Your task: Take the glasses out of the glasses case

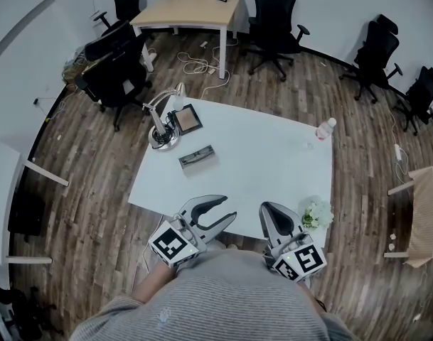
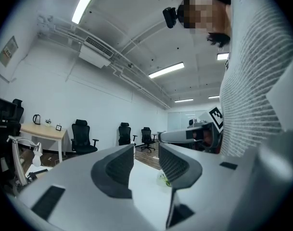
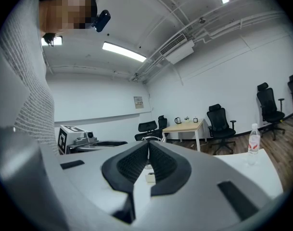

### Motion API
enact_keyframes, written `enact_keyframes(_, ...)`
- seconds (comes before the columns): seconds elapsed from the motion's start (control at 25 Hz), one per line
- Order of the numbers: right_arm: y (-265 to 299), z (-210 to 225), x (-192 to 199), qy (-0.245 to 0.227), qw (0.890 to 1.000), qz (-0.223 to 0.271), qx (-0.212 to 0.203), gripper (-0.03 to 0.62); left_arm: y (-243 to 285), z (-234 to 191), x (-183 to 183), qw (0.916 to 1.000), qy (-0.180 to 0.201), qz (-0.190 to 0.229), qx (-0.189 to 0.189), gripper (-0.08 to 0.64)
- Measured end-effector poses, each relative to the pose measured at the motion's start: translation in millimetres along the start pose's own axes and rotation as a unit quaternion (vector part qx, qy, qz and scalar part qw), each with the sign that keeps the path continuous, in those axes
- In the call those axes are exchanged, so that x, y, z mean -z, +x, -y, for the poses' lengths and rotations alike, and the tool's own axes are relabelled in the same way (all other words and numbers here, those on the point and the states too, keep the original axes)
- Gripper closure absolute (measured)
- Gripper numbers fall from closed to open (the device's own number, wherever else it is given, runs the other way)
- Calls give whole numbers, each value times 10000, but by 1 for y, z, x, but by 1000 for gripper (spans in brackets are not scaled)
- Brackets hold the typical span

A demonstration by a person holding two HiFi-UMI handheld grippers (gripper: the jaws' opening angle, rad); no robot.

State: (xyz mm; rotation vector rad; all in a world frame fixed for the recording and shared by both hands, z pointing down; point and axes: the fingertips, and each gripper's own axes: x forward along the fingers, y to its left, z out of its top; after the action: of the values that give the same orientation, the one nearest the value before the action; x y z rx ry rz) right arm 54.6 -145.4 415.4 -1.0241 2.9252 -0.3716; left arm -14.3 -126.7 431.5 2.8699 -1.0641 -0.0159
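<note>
**Glasses case mid-surface, untouched; both tongs held back at the near edge**

- **Glasses case** [image 1: 197, 156]: small grey oblong, lying flat towards the left-middle of the white surface [image 1: 266, 158]. It is well apart from both tongs and nothing touches it. It is too small to tell whether the lid is up. No glasses show anywhere, so they are judged to be inside it and the task not yet begun.
- **Neighbours:** a desk lamp [image 1: 161, 128] and a brown-framed panel [image 1: 187, 119] stand beyond the case. A bottle [image 1: 325, 128] is at the far right edge. A small bunch of flowers [image 1: 316, 214] is at the near right corner.
- **Left tongs** [image 1: 227, 209]: held level over the near edge, close to the body, angled inward. The jaws are spread wide, with only bare surface showing between them in the left gripper view [image 2: 146, 149]. Judged ready for a reach to the case.
- **Right tongs** [image 1: 265, 209]: level beside the left pair. The ribbed pads are pressed together at the tips in the right gripper view [image 3: 147, 144], pinching nothing. Judged parked until needed to steady or open the case.
</note>
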Motion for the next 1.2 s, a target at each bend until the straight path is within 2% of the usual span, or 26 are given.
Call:
enact_keyframes(0.4,7,6,0,9,10000,-37,64,575,-3,-22,3,9999,36,-71,-106,410)
enact_keyframes(0.72,13,10,0,4,9999,-63,131,575,-9,-61,26,9982,95,-429,-410,410)
enact_keyframes(0.96,17,14,1,-38,9997,-57,231,577,-12,-93,47,9942,434,-754,-636,410)
enact_keyframes(1.2,15,22,-1,-62,9992,-41,393,575,-12,-127,64,9883,791,-895,-947,410)
